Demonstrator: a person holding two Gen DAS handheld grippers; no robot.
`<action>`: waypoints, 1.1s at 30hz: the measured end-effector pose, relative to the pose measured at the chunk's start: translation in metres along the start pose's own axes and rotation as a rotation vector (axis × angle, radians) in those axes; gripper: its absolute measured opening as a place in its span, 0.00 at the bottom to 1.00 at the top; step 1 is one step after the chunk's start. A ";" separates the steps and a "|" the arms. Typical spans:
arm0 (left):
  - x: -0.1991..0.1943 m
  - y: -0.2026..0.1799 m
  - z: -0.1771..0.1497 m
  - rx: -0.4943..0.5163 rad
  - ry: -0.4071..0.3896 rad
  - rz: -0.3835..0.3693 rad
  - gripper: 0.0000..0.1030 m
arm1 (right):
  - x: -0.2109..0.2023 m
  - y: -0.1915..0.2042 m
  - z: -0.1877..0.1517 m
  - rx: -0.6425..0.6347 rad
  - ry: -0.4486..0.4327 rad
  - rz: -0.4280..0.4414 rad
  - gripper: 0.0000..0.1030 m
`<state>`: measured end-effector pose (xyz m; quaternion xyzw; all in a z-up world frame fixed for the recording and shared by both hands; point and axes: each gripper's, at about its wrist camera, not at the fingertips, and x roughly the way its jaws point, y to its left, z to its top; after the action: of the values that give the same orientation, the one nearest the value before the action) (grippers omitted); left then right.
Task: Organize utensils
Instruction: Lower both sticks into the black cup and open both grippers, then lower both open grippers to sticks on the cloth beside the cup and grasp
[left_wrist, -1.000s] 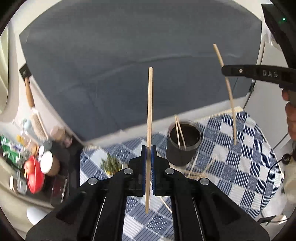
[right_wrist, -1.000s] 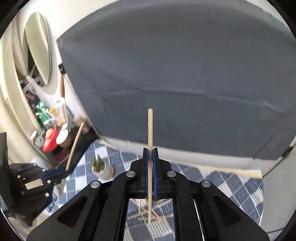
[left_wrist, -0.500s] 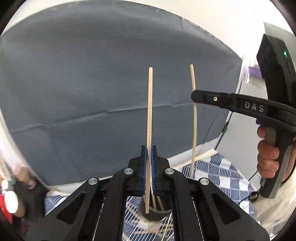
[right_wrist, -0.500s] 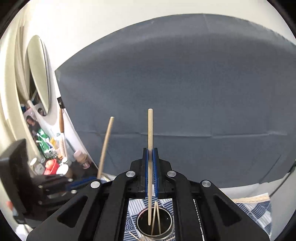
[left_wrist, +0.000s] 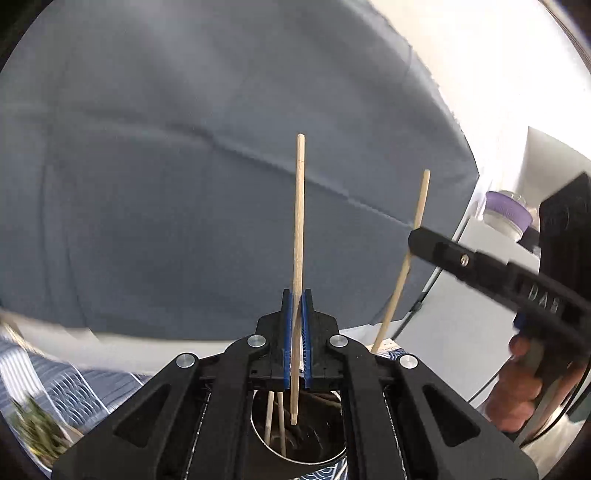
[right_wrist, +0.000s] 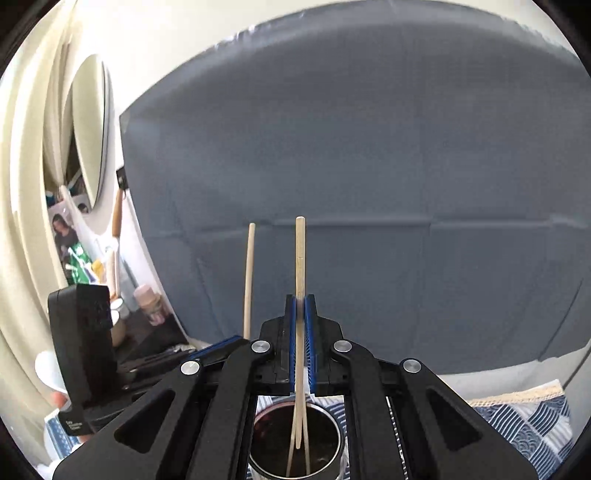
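My left gripper (left_wrist: 296, 295) is shut on a wooden chopstick (left_wrist: 298, 229) held upright, its lower tip just inside the mouth of a dark metal cup (left_wrist: 314, 443) that holds other chopsticks. My right gripper (right_wrist: 300, 301) is shut on a second upright chopstick (right_wrist: 300, 258), its lower end inside the same cup (right_wrist: 325, 450). The right gripper (left_wrist: 415, 243) with its chopstick (left_wrist: 402, 266) shows at the right of the left wrist view. The left gripper's chopstick (right_wrist: 248, 280) shows left of centre in the right wrist view.
A blue-and-white checked cloth (right_wrist: 524, 421) covers the table under the cup. A grey backdrop (left_wrist: 184, 166) stands behind. A small green plant (left_wrist: 33, 432) sits at the left. A shelf with jars and bottles (right_wrist: 110, 288) is at the far left.
Both grippers have come closer over the cup. Both chopstick tips have come lower, into the cup's mouth.
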<state>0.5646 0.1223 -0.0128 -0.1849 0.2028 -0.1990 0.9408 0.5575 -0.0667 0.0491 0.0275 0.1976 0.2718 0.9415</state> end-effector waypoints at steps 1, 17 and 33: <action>0.002 0.002 -0.007 -0.011 0.001 -0.015 0.05 | 0.003 -0.002 -0.007 0.004 0.007 -0.001 0.05; -0.009 -0.006 -0.031 0.036 0.079 0.094 0.59 | 0.000 -0.033 -0.021 0.102 0.026 -0.086 0.64; -0.093 -0.041 -0.048 0.065 0.054 0.315 0.94 | -0.069 -0.034 -0.009 0.098 -0.101 -0.114 0.92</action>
<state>0.4521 0.1158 -0.0075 -0.1148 0.2480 -0.0603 0.9600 0.5176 -0.1323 0.0606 0.0760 0.1642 0.2060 0.9617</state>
